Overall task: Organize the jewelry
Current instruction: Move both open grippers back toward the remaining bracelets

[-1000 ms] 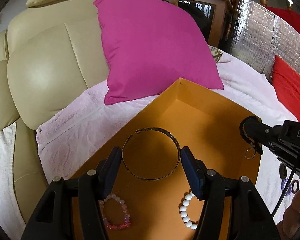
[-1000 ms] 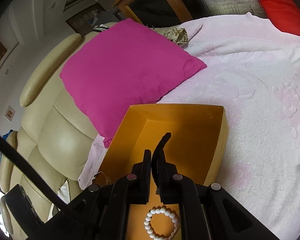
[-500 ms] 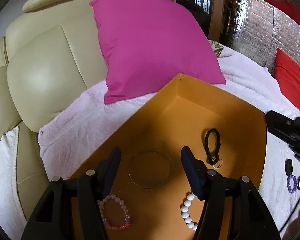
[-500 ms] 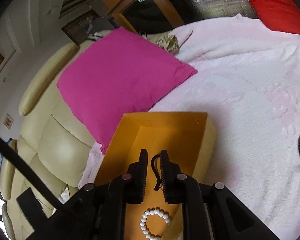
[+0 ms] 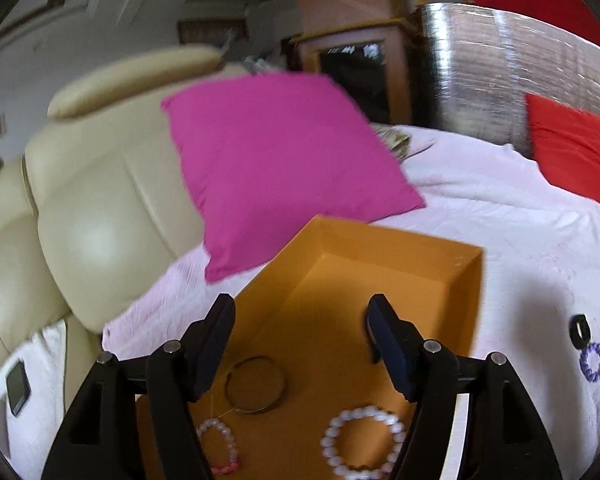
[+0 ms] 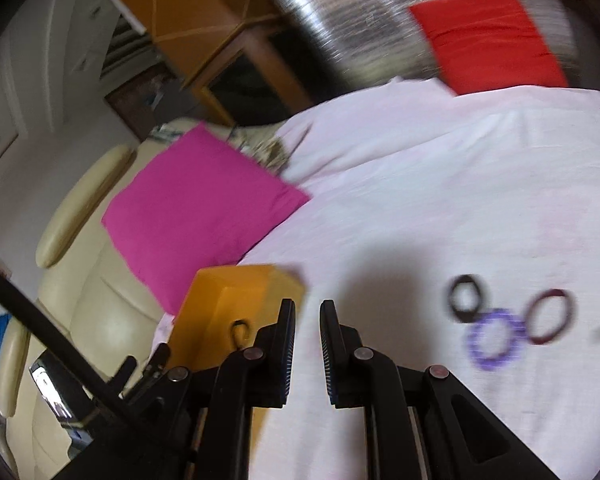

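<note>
Beaded white bracelet [image 5: 362, 442] in orange box [image 5: 466, 308]

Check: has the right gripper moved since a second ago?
Yes. The right gripper swung rightward off the orange box, now over the blanket, jaws open.

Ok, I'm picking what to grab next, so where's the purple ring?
The purple ring lies on the white bedspread in the right wrist view, right of the orange box, between a black ring and a dark red ring.
</note>
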The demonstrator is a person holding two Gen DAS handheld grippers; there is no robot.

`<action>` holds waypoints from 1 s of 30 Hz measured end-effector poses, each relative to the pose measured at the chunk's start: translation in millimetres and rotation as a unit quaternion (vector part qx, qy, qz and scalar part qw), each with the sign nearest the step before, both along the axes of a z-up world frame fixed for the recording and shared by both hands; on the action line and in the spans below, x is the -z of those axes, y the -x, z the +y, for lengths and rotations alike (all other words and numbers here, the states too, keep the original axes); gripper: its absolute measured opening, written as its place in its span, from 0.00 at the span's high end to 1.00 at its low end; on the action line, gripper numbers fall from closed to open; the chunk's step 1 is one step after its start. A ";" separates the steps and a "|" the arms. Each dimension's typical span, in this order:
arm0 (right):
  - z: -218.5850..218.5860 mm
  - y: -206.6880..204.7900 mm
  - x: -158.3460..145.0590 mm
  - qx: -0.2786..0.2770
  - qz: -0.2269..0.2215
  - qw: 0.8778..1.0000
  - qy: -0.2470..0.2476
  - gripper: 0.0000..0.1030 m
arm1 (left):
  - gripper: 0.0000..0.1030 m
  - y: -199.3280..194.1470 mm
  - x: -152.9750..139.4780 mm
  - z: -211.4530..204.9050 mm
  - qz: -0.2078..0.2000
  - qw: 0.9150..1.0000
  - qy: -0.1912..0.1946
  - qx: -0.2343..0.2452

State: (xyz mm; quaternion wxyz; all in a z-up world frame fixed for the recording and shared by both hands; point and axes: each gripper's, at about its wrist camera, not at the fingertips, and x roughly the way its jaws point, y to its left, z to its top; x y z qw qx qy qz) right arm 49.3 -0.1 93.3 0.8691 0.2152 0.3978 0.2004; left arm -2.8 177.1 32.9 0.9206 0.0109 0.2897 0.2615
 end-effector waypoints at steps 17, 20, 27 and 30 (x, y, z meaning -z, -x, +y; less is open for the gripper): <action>-238.8 63.9 29.3 0.213 0.031 0.976 -0.023 0.76 | 0.30 -21.9 3.7 -130.6 0.007 0.987 -0.102 0.123; -257.5 66.9 32.9 0.224 0.043 0.973 -0.025 0.76 | 0.30 -23.3 8.2 -151.5 0.014 0.985 -0.096 0.141; -280.8 71.7 50.7 0.223 0.073 0.971 -0.037 0.76 | 0.30 -38.3 29.7 -195.6 0.061 0.974 -0.058 0.211; -276.9 64.8 55.8 0.209 0.082 0.973 -0.048 0.76 | 0.30 -50.6 41.8 -202.9 0.093 0.963 -0.007 0.252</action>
